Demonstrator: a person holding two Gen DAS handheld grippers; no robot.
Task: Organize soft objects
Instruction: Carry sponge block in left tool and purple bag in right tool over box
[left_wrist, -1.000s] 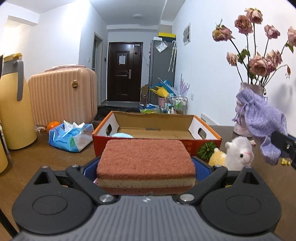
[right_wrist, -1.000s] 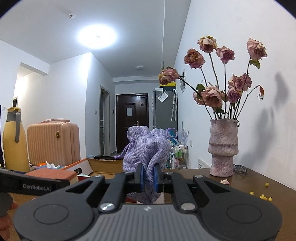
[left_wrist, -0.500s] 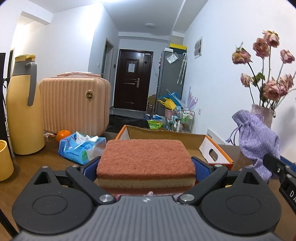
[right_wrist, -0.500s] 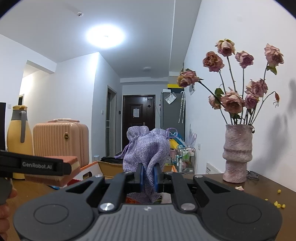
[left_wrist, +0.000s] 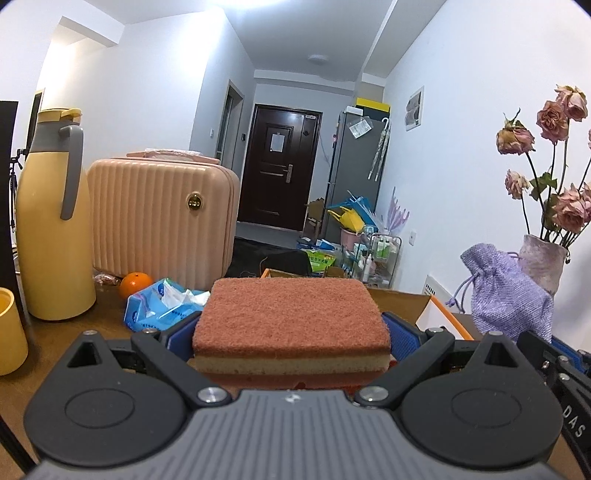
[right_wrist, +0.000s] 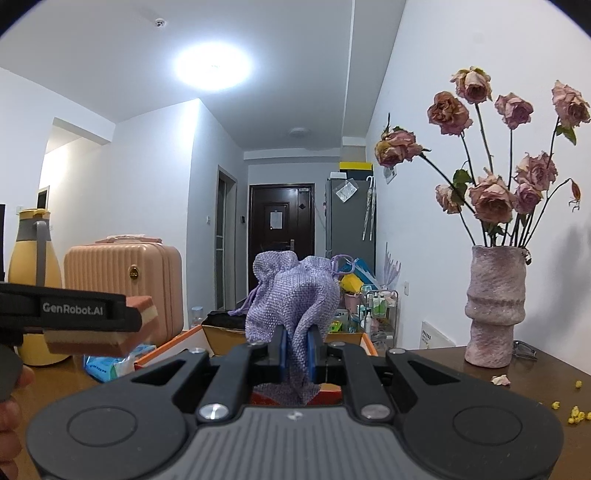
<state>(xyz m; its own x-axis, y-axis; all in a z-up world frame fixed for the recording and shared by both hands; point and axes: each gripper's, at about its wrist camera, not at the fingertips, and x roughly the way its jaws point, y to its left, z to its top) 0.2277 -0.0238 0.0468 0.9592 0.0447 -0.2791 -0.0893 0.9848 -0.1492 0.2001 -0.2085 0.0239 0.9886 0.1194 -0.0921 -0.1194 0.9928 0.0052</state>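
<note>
While both grippers hang above the table (left_wrist: 55, 332), the surroundings run as follows. At the table's left edge stands a yellow cup (left_wrist: 9, 332), with a tall yellow jug (left_wrist: 51, 243) just behind it. Next comes a pink case (left_wrist: 162, 218), with an orange (left_wrist: 136, 285) and a blue tissue pack (left_wrist: 162, 308) near its foot, the two just beside each other.

At the middle, the left gripper (left_wrist: 291, 332) is clenched on a sponge (left_wrist: 290, 314), its blue pads pressing the sponge's two short sides. The sponge lies flat, rust-red on top, over a tan layer and a red one. It hides most of the cardboard box (left_wrist: 417, 304) behind it; only the far rim and an orange-edged right wall show. In the right wrist view the same sponge (right_wrist: 138, 312) pokes out past the left gripper's black finger, above the tissue pack (right_wrist: 110, 363) and left of the box (right_wrist: 177, 343).

The right gripper (right_wrist: 295, 349) is clamped on a purple pouch (right_wrist: 291, 291), pinching its lower part so the gathered top and drawstring stand up above the pads. The pouch hangs over the near end of the box. From the left wrist view the pouch (left_wrist: 509, 295) sits in front of a vase (left_wrist: 543, 262).

At the table's right side the vase (right_wrist: 495, 306) holds dried roses (right_wrist: 491, 195). Glasses (right_wrist: 524, 349) lie just beside its base, a fallen petal (right_wrist: 500, 379) sits near it, and yellow crumbs (right_wrist: 574, 417) are scattered toward the right edge.
</note>
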